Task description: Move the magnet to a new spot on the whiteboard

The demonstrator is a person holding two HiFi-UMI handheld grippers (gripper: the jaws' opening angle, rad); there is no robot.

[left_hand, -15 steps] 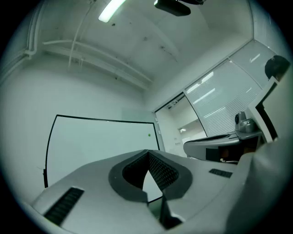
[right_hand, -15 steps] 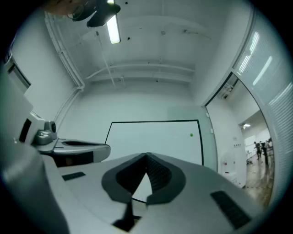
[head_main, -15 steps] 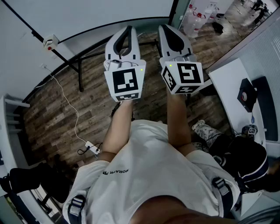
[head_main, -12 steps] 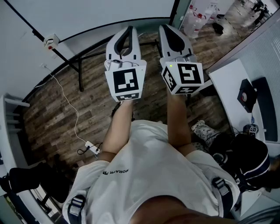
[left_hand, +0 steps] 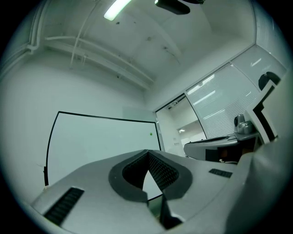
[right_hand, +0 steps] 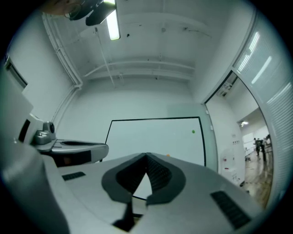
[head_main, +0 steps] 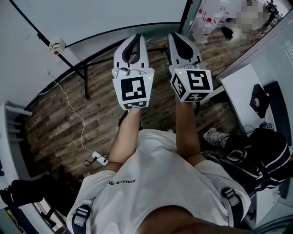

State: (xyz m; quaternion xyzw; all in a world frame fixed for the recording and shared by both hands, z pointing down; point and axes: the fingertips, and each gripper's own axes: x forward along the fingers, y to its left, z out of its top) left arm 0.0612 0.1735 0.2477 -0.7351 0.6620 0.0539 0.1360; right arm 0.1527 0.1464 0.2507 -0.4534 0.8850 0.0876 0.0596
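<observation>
A small green magnet (left_hand: 151, 134) sticks near the upper right corner of the black-framed whiteboard (left_hand: 100, 141), well ahead of both grippers. The right gripper view shows the same magnet (right_hand: 193, 131) on the whiteboard (right_hand: 155, 135), with a tiny orange spot (right_hand: 168, 155) lower down. My left gripper (left_hand: 147, 152) is shut with nothing between its jaws. My right gripper (right_hand: 146, 156) is shut and empty too. In the head view the left gripper (head_main: 135, 36) and the right gripper (head_main: 174, 35) are held side by side, pointing at the whiteboard (head_main: 114, 13).
The whiteboard's black stand legs (head_main: 85, 77) rest on the wooden floor. A white cable and power strip (head_main: 97, 157) lie at the left. A white desk (head_main: 245, 87) with a black device (head_main: 258, 98) is at the right, dark bags (head_main: 265, 155) beside it. Bottles (head_main: 204, 23) stand beyond.
The head view has shifted slightly. Both grippers stay shut and side by side, pointing at the whiteboard.
</observation>
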